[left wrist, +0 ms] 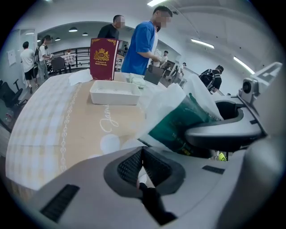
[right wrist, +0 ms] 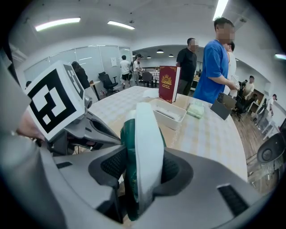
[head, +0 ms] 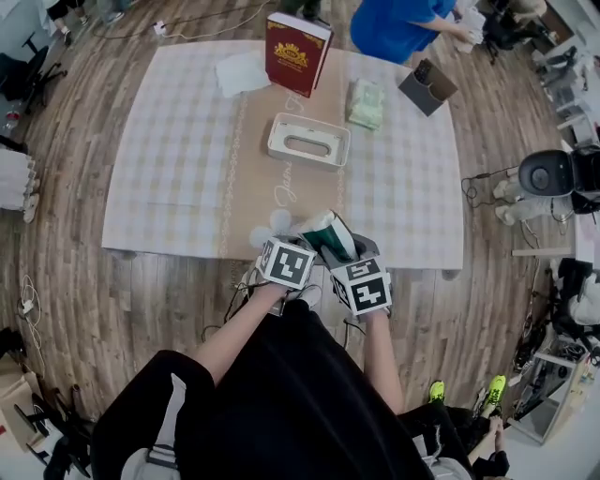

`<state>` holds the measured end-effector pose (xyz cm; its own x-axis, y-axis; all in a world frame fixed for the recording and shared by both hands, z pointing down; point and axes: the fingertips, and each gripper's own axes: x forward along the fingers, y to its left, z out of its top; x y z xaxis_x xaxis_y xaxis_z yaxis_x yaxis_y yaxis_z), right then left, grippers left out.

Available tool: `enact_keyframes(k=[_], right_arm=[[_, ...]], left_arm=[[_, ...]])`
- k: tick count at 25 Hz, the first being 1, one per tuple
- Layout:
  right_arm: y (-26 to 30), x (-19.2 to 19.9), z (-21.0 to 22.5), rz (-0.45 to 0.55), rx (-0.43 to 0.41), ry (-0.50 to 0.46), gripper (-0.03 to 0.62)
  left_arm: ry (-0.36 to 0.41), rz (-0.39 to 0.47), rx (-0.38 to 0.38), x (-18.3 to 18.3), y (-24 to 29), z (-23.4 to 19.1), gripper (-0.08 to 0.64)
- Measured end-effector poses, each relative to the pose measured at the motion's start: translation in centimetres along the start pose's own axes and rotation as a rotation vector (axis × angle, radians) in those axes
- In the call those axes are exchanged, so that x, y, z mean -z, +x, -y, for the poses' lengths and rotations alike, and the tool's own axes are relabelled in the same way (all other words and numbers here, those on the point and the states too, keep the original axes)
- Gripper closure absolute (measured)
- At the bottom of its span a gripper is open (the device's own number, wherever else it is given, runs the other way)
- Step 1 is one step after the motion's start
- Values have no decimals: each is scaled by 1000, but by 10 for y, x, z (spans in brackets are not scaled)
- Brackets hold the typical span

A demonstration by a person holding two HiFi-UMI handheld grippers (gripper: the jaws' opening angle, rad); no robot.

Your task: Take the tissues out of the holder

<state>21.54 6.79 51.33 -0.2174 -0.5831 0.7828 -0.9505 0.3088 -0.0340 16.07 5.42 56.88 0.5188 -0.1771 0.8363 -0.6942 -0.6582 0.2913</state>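
The white tissue holder [head: 279, 133] lies flat on the checked tablecloth [head: 178, 159], slot up, past the table's middle; it also shows as holder [left wrist: 114, 95] and holder [right wrist: 170, 115]. Near the table's front edge both grippers hold one green-and-white tissue pack [head: 325, 234] in the air. My right gripper [head: 341, 246] is shut on the pack [right wrist: 142, 143], which stands on edge between its pads. My left gripper [head: 302, 231] is shut on a thin white flap of the pack's wrapper [left wrist: 166, 103]. The pack hides the right gripper's fingertips.
A dark red box [head: 296, 52] stands upright behind the holder. A pale green tissue pack [head: 366, 103], a dark open box [head: 427, 86] and a white sheet [head: 242, 72] lie at the back. A person in blue [head: 398, 23] stands at the far edge.
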Motion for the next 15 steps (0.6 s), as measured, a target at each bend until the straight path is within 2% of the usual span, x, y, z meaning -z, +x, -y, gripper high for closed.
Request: enact_keyframes(k=[8,15], right_arm=[[-30,37,59,10,4,0,402],[-52,61,99,27,16,23,402]], left_arm=[[-18,6,-18,-10,29,57,551],[9,3,-27,-21,48,101,552]])
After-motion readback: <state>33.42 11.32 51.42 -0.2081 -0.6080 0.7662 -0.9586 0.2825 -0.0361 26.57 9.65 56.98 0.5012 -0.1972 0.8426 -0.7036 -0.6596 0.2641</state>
